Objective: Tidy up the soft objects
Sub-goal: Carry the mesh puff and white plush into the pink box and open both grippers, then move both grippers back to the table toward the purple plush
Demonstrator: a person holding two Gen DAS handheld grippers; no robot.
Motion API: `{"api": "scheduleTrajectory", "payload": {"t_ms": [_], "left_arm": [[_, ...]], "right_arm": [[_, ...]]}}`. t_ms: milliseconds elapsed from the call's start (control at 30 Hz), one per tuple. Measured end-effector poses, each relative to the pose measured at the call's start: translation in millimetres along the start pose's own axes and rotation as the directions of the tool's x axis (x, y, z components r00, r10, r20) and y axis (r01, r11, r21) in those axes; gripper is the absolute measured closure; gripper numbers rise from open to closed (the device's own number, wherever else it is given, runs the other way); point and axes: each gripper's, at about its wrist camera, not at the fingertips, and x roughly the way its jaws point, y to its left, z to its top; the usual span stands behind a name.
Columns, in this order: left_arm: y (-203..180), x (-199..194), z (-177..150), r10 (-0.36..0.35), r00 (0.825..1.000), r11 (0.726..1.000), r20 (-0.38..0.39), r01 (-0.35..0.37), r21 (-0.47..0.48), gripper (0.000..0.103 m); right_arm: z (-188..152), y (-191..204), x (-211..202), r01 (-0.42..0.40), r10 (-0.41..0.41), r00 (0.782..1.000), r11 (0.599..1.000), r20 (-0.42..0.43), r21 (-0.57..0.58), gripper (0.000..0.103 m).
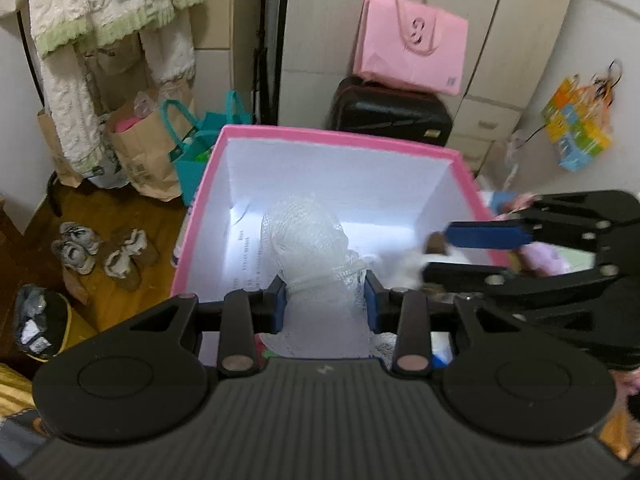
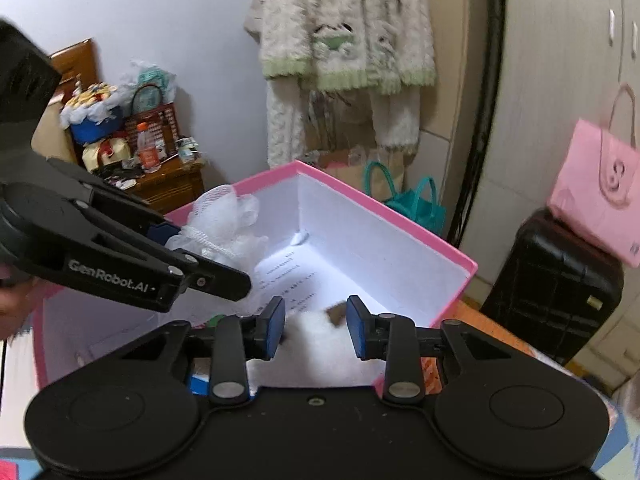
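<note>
Two soft things: a white mesh bath pouf (image 1: pixel 316 256) and a white plush toy (image 2: pixel 320 344) are sitting at the pink box.
Pouf: it is hanging over the open box, bunched and tied with a white cord, its lower part reaching down inside.
Left gripper (image 1: pixel 325 305): its blue-padded fingers (image 1: pixel 279 304) are pressing on the pouf from both sides, clamped at the corded neck.
Plush toy: it is lying low inside the box at the near wall, white fur with a small brown patch; its outline is blurring.
Right gripper (image 2: pixel 316 328): its fingers (image 2: pixel 356 330) are standing apart, straddling the plush toy without closing on it.
Same gripper, left wrist view: it is reaching in over the box's right rim (image 1: pixel 440 254), fingers spread one above the other.
Pink box (image 1: pixel 340 136): it is standing open, pink outside and along the rim, white within, with a printed sheet (image 2: pixel 288 276) lying on its floor.
Black suitcase (image 1: pixel 390 110): it is standing behind the box, carrying a pink paper bag (image 1: pixel 412 54).
Teal bags (image 1: pixel 200 148): they are leaning just beside the box's far left corner, next to brown paper bags (image 1: pixel 140 152).
Fluffy white-and-green garment (image 2: pixel 344 40): it is hanging above those bags.
Shoes (image 1: pixel 104 252): they are resting on the wooden floor, left of the box.
Wooden cabinet (image 2: pixel 168 184): it is holding a bottle and clutter, well apart from the box.
</note>
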Motion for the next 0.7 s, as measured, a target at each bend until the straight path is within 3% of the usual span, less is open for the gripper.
{"api": "scheduleTrajectory", "payload": {"t_ms": [200,367,500,700], "left_arm": [[5.5,12.0,-1.8,0.012,0.999,1.0,-0.03,-0.012,-0.007,0.057],[-0.6,-4.9,-7.4,-0.056,0.998,0.998,-0.035,0.056,-0.01,0.026],[-9.6,-28.4,-11.7,0.011,1.0,0.999,-0.006,-0.011,0.031,0.025],[-22.3,-69.8,-25.4,-0.041,0.999,0.997,0.005,0.04,0.072,0.025]], "right_arm": [[-4.0,-1.9,-0.1,-0.018,0.018,1.0,1.0,-0.009,-0.012,0.063],[-3.5,-0.5,-16.0,-0.019,0.019,1.0,1.0,0.001,-0.013,0.06],[-8.5,-1.9,-40.1,-0.019,0.019,1.0,1.0,0.003,0.01,0.057],[-28.0,-10.2,-92.7,-0.03,0.029,0.999,0.998,0.029,0.054,0.056]]}}
